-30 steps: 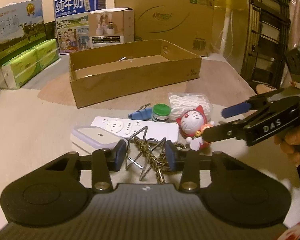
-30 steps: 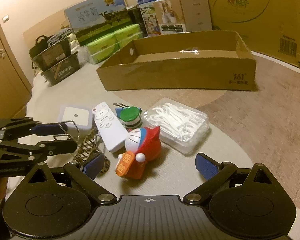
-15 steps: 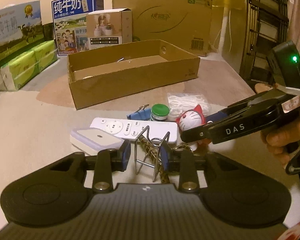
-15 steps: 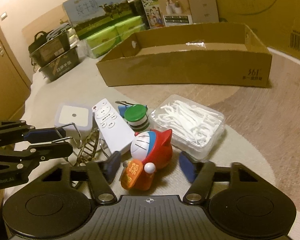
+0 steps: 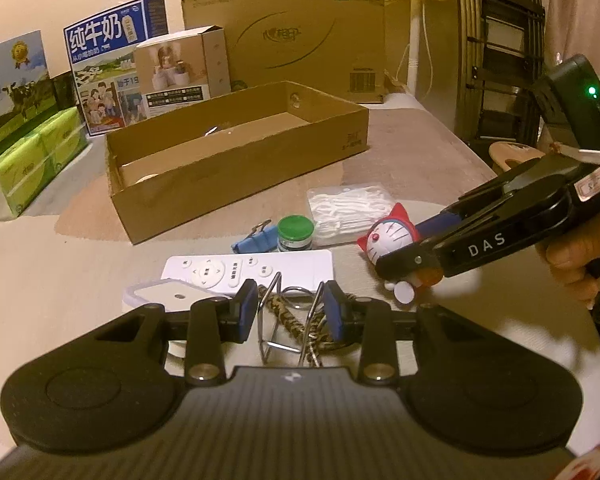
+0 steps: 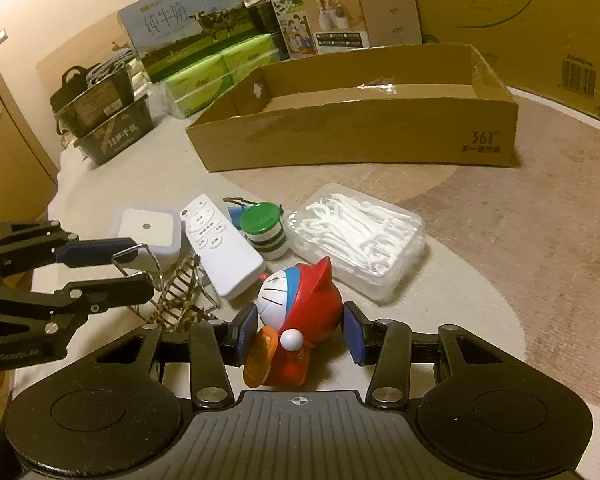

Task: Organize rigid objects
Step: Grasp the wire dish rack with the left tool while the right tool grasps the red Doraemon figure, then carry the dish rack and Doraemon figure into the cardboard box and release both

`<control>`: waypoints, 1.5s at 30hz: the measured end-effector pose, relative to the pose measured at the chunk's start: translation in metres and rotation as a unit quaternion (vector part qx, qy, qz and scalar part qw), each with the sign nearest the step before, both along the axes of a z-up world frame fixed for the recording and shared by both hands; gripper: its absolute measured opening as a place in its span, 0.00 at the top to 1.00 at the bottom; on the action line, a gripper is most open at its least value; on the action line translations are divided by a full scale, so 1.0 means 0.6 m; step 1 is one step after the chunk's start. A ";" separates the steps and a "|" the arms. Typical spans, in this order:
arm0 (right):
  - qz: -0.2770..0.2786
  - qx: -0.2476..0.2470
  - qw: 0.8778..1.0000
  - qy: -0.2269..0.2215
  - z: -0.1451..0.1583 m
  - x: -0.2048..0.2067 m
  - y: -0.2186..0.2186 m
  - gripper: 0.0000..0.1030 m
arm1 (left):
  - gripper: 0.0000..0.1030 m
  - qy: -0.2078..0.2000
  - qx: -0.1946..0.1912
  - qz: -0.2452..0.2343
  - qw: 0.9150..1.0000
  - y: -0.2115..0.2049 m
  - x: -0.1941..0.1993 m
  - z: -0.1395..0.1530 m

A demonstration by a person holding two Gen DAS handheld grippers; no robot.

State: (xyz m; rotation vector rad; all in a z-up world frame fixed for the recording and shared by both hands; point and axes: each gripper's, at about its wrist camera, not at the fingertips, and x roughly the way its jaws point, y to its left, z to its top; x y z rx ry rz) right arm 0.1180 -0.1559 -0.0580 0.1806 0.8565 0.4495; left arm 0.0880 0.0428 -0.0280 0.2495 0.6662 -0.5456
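Looking along our two grippers, we saw a small crowd of things on the beige bedding (image 6: 540,280), all in front of the open cardboard box (image 6: 360,136). A white remote control (image 6: 220,252) lay with its long axis running from near us toward the box, between a white square night light (image 6: 148,228) and a green-capped jar (image 6: 264,232). A blue binder clip (image 6: 234,210) sat just behind the jar, and a clear plastic case of floss picks (image 6: 360,236) lay to the right, close behind the red cat figure (image 6: 300,316).

Our left gripper (image 5: 291,312) had its jaws narrow, the blue pads pressing on the upright legs of a wire clip (image 5: 288,320) that carried a braided cord (image 5: 288,320); the cord trailed down toward the camera. Our right gripper (image 6: 300,336) had just been closing, and the figure stood between its pads, the left pad touching it; for the right pad we could not tell. The figure stood upright, its face turned to the left of the right wrist view, toward the remote.

Inside the box we could see only a small white item (image 6: 376,88) near the back wall. Behind it stood milk cartons (image 6: 188,28), green tissue packs (image 6: 220,72) and a large carton (image 6: 512,12).
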 end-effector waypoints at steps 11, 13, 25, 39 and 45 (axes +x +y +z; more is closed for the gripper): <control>-0.011 0.000 1.000 -0.016 0.020 -0.009 -0.012 0.55 | 0.76 -0.023 0.048 0.017 0.998 -0.016 -0.025 0.014; -0.011 0.001 1.000 -0.020 0.024 -0.012 -0.013 0.55 | 0.76 -0.040 0.055 0.023 0.997 -0.018 -0.032 0.021; -0.020 0.008 0.999 -0.038 0.049 -0.019 -0.027 0.55 | 0.76 -0.071 0.031 0.068 0.995 -0.013 -0.016 0.076; -0.027 0.012 0.998 -0.053 0.073 -0.017 -0.040 0.55 | 0.76 -0.044 -0.026 0.129 0.990 -0.005 -0.007 0.092; -0.029 0.011 0.998 -0.058 0.081 -0.016 -0.043 0.55 | 0.76 -0.028 -0.046 0.152 0.987 -0.004 0.004 0.093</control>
